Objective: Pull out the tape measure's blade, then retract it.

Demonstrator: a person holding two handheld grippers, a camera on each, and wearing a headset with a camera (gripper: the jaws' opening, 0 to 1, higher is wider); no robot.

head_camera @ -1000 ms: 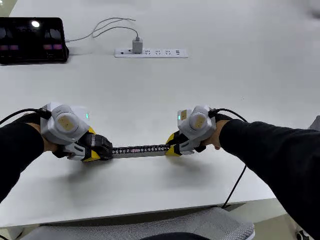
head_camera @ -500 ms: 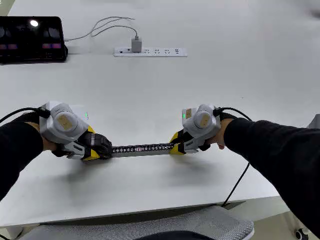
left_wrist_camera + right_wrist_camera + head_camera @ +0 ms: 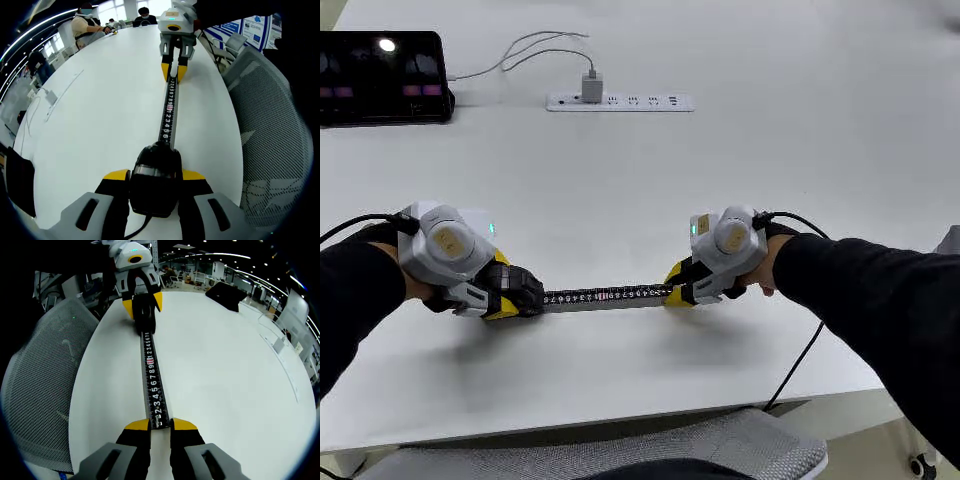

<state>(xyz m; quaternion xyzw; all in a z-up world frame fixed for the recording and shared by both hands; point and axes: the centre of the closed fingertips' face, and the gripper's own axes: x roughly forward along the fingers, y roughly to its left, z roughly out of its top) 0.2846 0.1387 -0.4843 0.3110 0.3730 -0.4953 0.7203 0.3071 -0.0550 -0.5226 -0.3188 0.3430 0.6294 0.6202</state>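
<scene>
My left gripper (image 3: 510, 296) (image 3: 155, 176) is shut on the black tape measure case (image 3: 523, 290) (image 3: 156, 172), which rests on the white table (image 3: 620, 180). The dark numbered blade (image 3: 605, 296) (image 3: 168, 110) (image 3: 152, 380) runs flat along the table from the case to the right. My right gripper (image 3: 676, 293) (image 3: 160, 425) is shut on the blade's end. In the right gripper view the case (image 3: 143, 315) sits far off between the left gripper's yellow-tipped fingers (image 3: 128, 306). The right gripper (image 3: 174, 73) faces me in the left gripper view.
A white power strip (image 3: 620, 102) with a plugged charger and cable lies at the back of the table. A black tablet (image 3: 382, 78) sits at the back left. A grey mesh chair (image 3: 620, 458) stands under the near table edge. A black cable (image 3: 807, 350) hangs from the right arm.
My right gripper has moved rightward with the blade's end, and more blade shows between the grippers. The left gripper and the case have stayed in place.
</scene>
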